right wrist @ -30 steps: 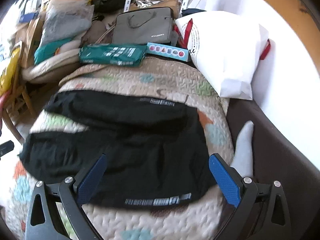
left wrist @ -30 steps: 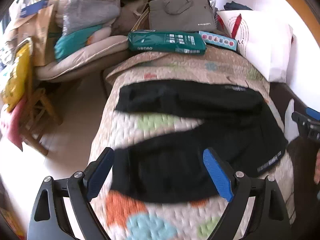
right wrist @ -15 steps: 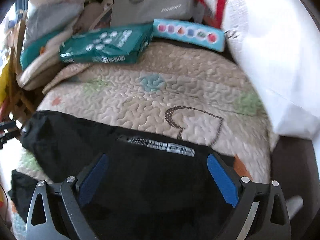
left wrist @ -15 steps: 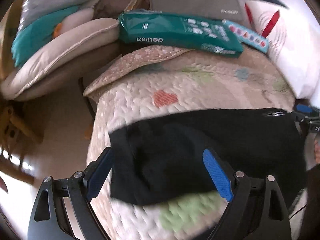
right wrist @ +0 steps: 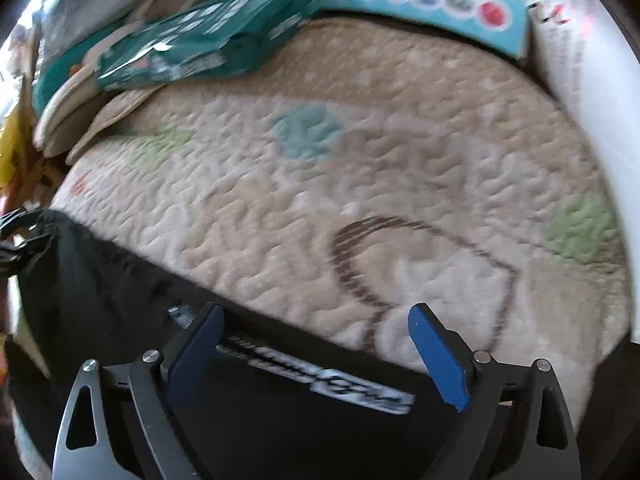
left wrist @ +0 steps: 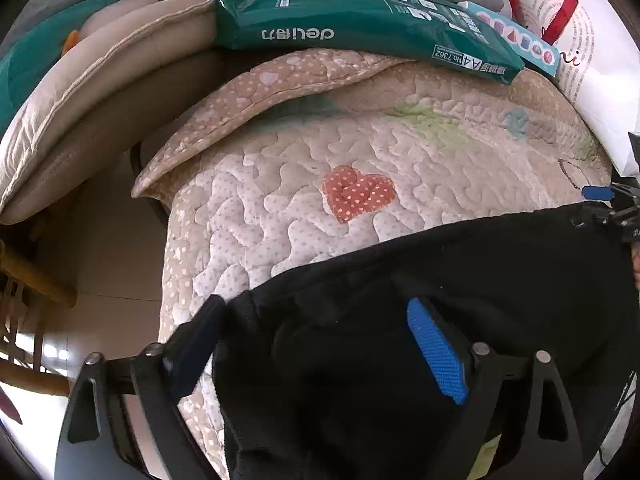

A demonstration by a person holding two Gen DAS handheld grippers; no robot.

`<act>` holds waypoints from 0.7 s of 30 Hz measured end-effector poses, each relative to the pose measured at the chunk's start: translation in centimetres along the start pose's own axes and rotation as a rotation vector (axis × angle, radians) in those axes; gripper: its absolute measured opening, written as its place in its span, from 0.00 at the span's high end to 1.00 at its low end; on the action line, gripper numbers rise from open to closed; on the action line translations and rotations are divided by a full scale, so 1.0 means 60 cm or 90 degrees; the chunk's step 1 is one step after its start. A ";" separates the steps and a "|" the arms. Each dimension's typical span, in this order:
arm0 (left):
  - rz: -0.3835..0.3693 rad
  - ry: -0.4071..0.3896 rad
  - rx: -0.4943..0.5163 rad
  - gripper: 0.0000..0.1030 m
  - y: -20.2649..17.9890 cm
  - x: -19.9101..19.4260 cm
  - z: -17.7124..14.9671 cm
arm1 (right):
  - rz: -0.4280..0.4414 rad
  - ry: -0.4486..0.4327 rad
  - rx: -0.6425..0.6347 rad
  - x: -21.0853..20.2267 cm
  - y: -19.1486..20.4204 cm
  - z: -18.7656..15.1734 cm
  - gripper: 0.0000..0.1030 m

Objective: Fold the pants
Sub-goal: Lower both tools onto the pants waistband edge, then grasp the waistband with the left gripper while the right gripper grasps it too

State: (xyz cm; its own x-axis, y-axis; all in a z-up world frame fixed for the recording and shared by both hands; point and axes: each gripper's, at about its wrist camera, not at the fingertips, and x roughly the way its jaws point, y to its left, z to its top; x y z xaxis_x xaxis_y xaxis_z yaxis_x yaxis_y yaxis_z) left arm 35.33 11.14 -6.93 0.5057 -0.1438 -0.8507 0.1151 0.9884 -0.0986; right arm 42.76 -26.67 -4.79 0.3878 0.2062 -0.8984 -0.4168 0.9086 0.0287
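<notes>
Pants (left wrist: 460, 280), black, lie on the quilt (left wrist: 304, 216) near its left edge; left gripper (left wrist: 316, 340) and right gripper (right wrist: 316, 344), closing a little, gape over them, squeezing nothing

Beyond the black pants (left wrist: 460, 272) we see bare quilt (left wrist: 304, 208), open for passing. At its far end a green paper pack (left wrist: 344, 20), a blue box (right wrist: 424, 0) and a white bag (left wrist: 592, 80) block the way.

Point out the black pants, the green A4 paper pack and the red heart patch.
black pants (left wrist: 500, 280), left wrist view, upper fabric panel
green A4 paper pack (left wrist: 340, 20), left wrist view, top face
red heart patch (left wrist: 358, 194), left wrist view, centre of the patch
</notes>
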 end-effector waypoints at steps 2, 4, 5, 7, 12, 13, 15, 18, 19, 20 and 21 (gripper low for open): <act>0.010 -0.012 0.008 0.57 -0.001 -0.009 -0.001 | -0.011 0.000 -0.014 0.005 0.009 -0.003 0.19; 0.009 -0.017 0.009 0.83 -0.001 -0.021 0.001 | 0.021 -0.013 -0.007 -0.005 0.016 -0.004 0.70; 0.004 -0.016 0.007 0.85 -0.002 -0.025 0.003 | 0.029 -0.014 0.001 -0.009 0.018 -0.004 0.85; 0.011 -0.025 0.012 0.86 -0.009 -0.037 0.004 | 0.022 -0.017 0.000 -0.018 0.027 -0.006 0.95; 0.025 -0.054 0.015 0.87 -0.023 -0.077 -0.001 | 0.013 -0.030 0.008 -0.052 0.042 -0.020 0.98; 0.024 -0.062 0.012 0.87 -0.023 -0.086 -0.002 | 0.015 -0.034 0.013 -0.060 0.044 -0.021 0.98; 0.026 -0.080 0.006 0.87 -0.023 -0.114 -0.008 | 0.019 -0.046 0.021 -0.080 0.046 -0.026 0.98; 0.032 -0.105 0.005 0.87 -0.030 -0.151 -0.019 | 0.023 -0.060 0.028 -0.117 0.053 -0.044 0.98; 0.039 -0.115 0.011 0.87 -0.036 -0.166 -0.024 | 0.024 -0.064 0.030 -0.128 0.056 -0.049 0.98; 0.047 -0.127 0.019 0.87 -0.044 -0.181 -0.032 | 0.028 -0.070 0.033 -0.144 0.060 -0.060 0.98; 0.051 -0.138 0.024 0.87 -0.052 -0.198 -0.040 | 0.030 -0.074 0.032 -0.156 0.065 -0.067 0.98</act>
State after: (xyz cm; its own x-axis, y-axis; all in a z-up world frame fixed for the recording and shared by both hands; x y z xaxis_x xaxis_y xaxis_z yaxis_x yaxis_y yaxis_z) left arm 26.90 9.89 2.22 0.6861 -0.0766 -0.7234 0.0979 0.9951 -0.0125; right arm 34.19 -26.53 1.95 0.4629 0.2867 -0.8387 -0.3955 0.9136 0.0940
